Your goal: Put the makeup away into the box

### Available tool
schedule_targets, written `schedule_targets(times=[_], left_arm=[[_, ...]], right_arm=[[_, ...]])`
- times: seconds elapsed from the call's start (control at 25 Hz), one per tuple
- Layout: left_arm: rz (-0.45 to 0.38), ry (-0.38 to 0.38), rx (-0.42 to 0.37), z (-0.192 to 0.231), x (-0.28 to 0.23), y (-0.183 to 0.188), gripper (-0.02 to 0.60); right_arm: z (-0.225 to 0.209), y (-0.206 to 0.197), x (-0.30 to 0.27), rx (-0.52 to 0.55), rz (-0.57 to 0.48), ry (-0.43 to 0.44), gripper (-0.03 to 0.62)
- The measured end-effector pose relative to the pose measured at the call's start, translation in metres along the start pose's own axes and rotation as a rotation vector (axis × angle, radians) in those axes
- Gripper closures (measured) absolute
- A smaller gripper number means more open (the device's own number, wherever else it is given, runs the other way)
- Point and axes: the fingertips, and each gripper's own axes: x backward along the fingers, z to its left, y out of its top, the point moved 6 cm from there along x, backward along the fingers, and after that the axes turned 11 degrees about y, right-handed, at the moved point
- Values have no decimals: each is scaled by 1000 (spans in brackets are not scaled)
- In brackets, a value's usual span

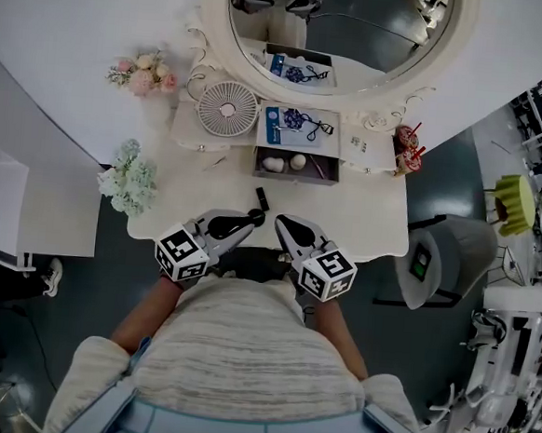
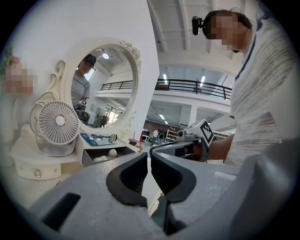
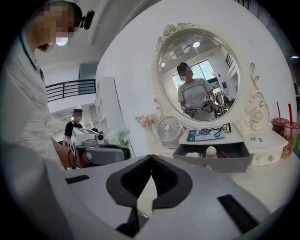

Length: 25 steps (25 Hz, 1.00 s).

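The left tongs (image 1: 255,217) and the right tongs (image 1: 280,221) are held side by side at the near edge of the desk (image 1: 364,218), tips close together and directed toward the mirror (image 1: 338,20). In the left gripper view the left tongs (image 2: 149,161) stand almost together, with a thin slit between the pads and nothing in it. In the right gripper view the right tongs (image 3: 151,159) are closed tip to tip and empty. A small black makeup stick (image 1: 262,199) lies on the desk just ahead of the tips, between them and the box (image 1: 295,177). The box (a drawer-type unit, drawer pulled out) holds two pale rounded items and stands beside a small fan (image 1: 228,108).
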Motion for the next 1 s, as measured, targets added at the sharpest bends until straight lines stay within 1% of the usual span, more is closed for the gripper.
schedule_targets(times=[0.24, 1.0], left_arm=[[-2, 1, 0, 0, 3, 0, 565], [-13, -4, -1, 0, 3, 2, 565]], right_arm=[[5, 1, -4, 22, 17, 6, 586], [6, 1, -4, 12, 15, 15, 586]])
